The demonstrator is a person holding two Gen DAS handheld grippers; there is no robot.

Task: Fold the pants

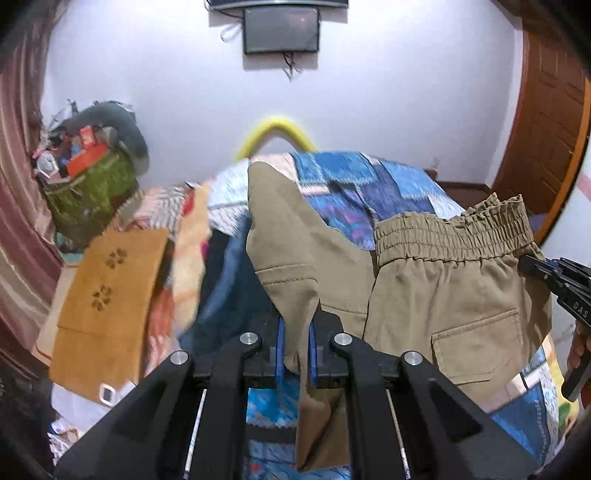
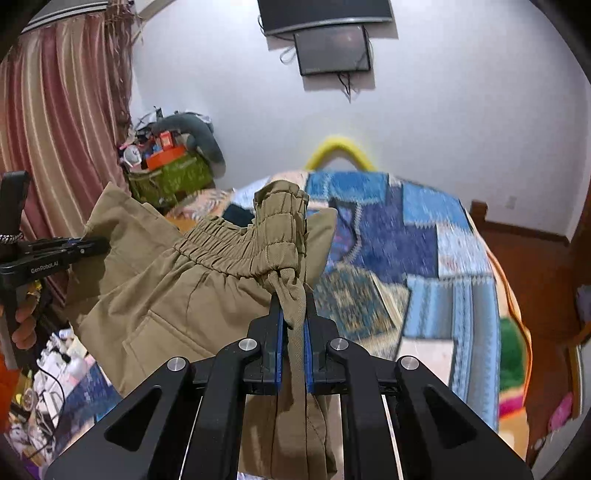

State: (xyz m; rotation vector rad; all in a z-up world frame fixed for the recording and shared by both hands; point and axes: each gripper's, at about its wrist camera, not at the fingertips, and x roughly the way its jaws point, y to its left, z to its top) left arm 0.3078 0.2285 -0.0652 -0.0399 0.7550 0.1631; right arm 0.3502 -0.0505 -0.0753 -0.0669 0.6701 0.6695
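Khaki pants [image 1: 443, 295] with an elastic waistband [image 1: 450, 236] and a back pocket hang in the air above the bed. My left gripper [image 1: 295, 325] is shut on a fold of the khaki fabric near a leg hem. My right gripper [image 2: 293, 314] is shut on the pants [image 2: 177, 295] at the end of the waistband [image 2: 258, 240]. In the left wrist view the right gripper [image 1: 532, 267] shows at the right edge, clamped on the waistband side. In the right wrist view the left gripper [image 2: 98, 245] shows at the left, clamped on the cloth.
A blue patchwork bedspread [image 2: 424, 258] covers the bed below. An orange cloth [image 1: 107, 306] lies at the left. A green basket of clutter [image 1: 88, 192] stands by the curtain [image 2: 62, 110]. A screen [image 1: 280, 29] hangs on the white wall. A wooden door [image 1: 546, 122] is at the right.
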